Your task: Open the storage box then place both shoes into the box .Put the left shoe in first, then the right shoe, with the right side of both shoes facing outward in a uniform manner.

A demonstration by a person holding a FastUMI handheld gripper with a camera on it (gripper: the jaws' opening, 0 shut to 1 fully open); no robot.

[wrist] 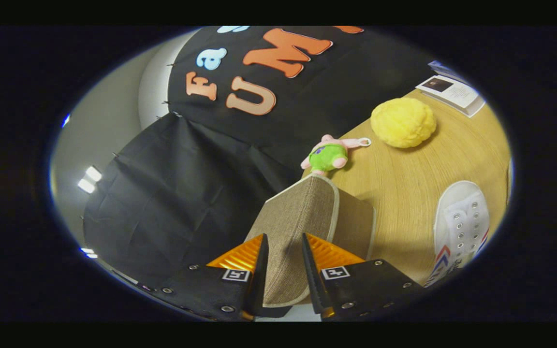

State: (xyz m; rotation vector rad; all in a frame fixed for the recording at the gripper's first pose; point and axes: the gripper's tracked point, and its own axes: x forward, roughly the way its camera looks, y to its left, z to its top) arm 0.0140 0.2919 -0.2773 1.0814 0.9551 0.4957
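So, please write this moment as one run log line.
phase: opening box | hand-held gripper: shut on fabric lid | lid: lifted | white shoe: on table, outside box

The storage box's tan fabric lid (pixel 298 227) is standing raised, pinched between the gripper (pixel 283 251) fingers. A white lace-up shoe (pixel 462 227) is lying on the table to its right.
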